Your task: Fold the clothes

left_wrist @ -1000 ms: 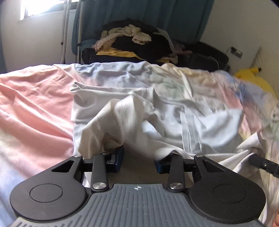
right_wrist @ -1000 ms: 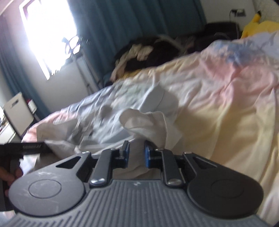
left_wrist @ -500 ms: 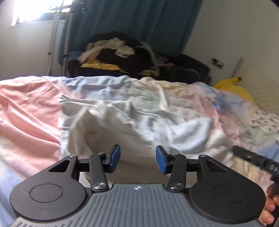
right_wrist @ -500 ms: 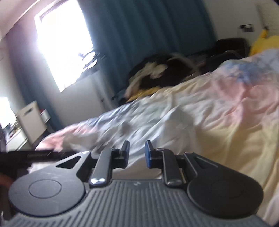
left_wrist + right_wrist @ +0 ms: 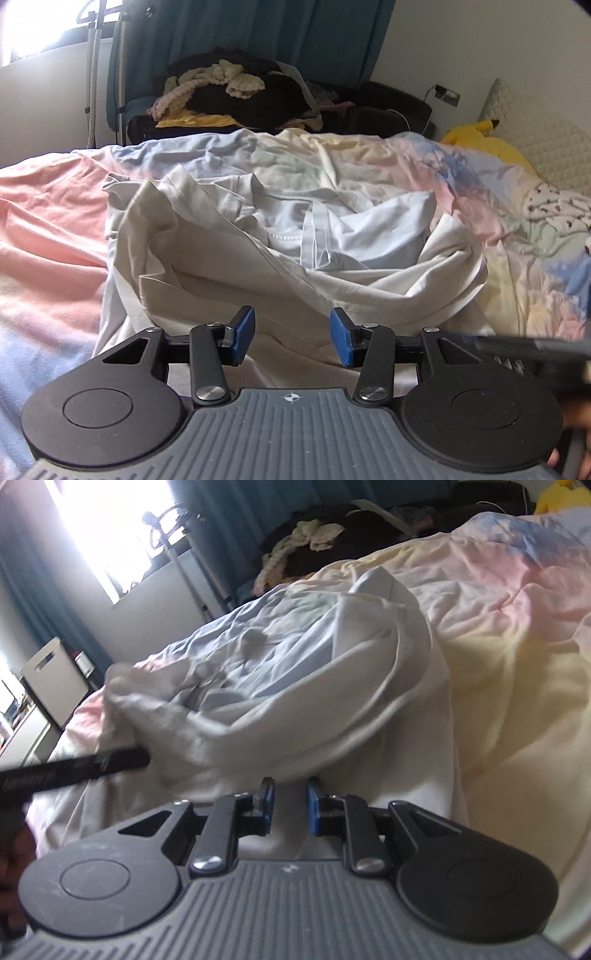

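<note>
No readable writing shows on the white garment (image 5: 280, 280).

A crumpled white cotton garment (image 5: 280, 236) is lying bunched on a pastel pink, yellow and blue bedspread (image 5: 55, 206). The left gripper (image 5: 291, 336), black with blue pads, is hovering over the garment's near edge, jaws standing apart with nothing pinched between them. A dark bar of the right gripper (image 5: 532, 345) is reaching in at the right edge. Beyond the bed, a pile of dark and cream clothes (image 5: 236, 96) is sitting before a teal curtain (image 5: 314, 37).
</note>
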`<state>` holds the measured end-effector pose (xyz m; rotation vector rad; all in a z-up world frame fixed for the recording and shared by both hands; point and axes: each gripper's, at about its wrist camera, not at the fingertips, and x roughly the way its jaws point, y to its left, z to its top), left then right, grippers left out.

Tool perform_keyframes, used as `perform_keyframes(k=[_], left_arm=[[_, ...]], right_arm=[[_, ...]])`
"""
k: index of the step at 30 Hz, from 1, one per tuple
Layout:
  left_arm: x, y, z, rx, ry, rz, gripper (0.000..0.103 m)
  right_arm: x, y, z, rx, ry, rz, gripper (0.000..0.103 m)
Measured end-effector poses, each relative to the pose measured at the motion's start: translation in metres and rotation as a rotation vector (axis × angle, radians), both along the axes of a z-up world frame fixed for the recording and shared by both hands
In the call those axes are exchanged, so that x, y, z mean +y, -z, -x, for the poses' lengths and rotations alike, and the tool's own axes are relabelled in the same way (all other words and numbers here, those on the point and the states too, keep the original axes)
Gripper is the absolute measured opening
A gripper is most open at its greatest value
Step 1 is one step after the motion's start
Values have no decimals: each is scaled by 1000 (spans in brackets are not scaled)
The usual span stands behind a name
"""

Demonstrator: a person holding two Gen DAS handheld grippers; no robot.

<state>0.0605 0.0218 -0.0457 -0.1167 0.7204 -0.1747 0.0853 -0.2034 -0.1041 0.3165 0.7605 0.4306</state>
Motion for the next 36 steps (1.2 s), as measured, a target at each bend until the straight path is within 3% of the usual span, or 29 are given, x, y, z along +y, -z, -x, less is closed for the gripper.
perform_keyframes(k=[5, 14, 19, 25, 30, 36], left_arm=[[-8, 5, -1, 8, 57, -18, 50], [-24, 14, -2, -3, 148, -35, 50], [-25, 16, -2, -3, 145, -40, 50], [-30, 13, 2, 20, 214, -11, 50], [-42, 32, -3, 165, 280, -52, 49], [-35, 34, -18, 130, 188, -47, 49]], right_arm=[[-5, -2, -17, -107, 32, 14, 21], [-56, -21, -19, -221, 229, -146, 21], [-71, -33, -14, -198, 254, -192, 21], [-51, -28, -11, -98, 107, -182, 21], [-20, -24, -3, -77, 10, -84, 21], [-16, -9, -13, -49, 17, -50, 21]])
